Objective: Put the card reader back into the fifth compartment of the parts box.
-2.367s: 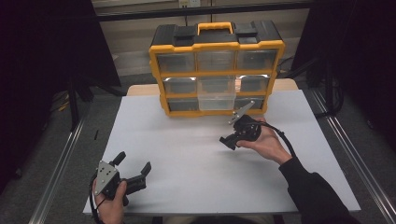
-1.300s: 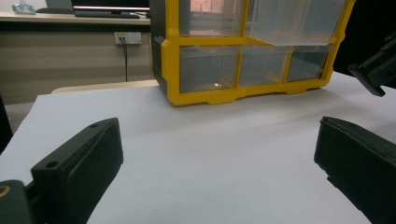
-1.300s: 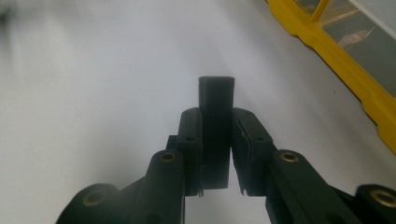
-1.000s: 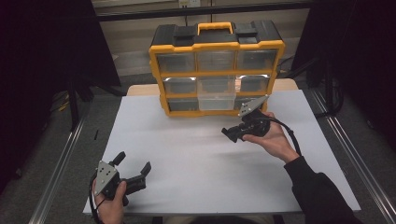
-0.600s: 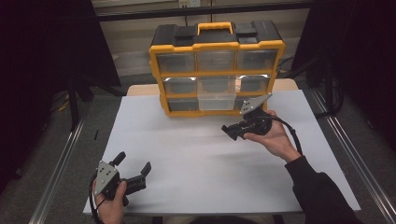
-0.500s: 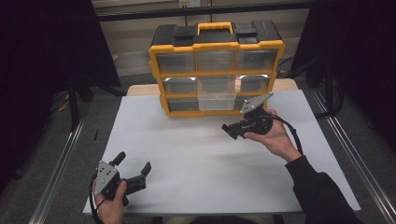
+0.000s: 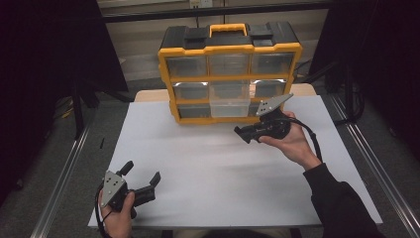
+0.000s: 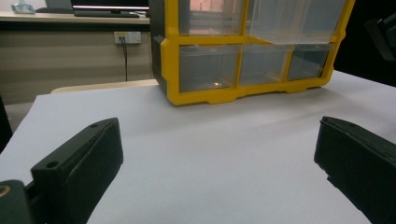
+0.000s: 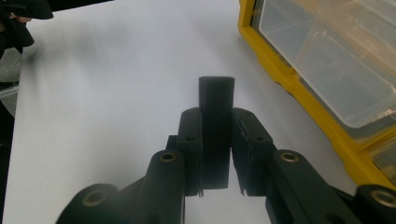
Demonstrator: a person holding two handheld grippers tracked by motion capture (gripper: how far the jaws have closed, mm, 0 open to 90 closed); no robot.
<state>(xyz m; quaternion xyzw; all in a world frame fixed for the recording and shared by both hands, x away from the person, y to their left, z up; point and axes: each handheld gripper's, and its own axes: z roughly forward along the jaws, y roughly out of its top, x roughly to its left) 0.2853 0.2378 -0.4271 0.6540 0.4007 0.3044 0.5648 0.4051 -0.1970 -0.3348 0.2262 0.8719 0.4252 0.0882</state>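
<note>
We see the right gripper (image 7: pixel 245 134) held up off the counter (image 7: pixel 213 163), just in front of the lower right of the yellow organizer (image 7: pixel 230 74), pointing left across the white surface. In the right gripper view its fingers (image 9: pixel 191 140) are pinching a small black rectangular block (image 9: pixel 215 112), which stands upright between the pads and pokes out past the tips; the pads press on it from both sides. So the block is in the air, in the right grip, near the organizer's bottom row of clear drawers (image 7: pixel 230 106), not touching them as far as we can tell. The middle drawer (image 7: pixel 229 94) of the centre row looks pulled out a bit vs. its neighbours, and the left gripper view shows it jutting forward too (image 8: pixel 294 23). The left gripper (image 7: pixel 143 181) sits low at the near left corner of the counter, well apart from the organizer and from the right hand (image 7: pixel 292 144). Its fingers (image 8: pixel 79 172) are spread wide w/ nothing between them, just bare white counter. The left hand (image 7: pixel 116 218) wraps the gripper body from below. Drawer contents: too dim to tell.
</note>
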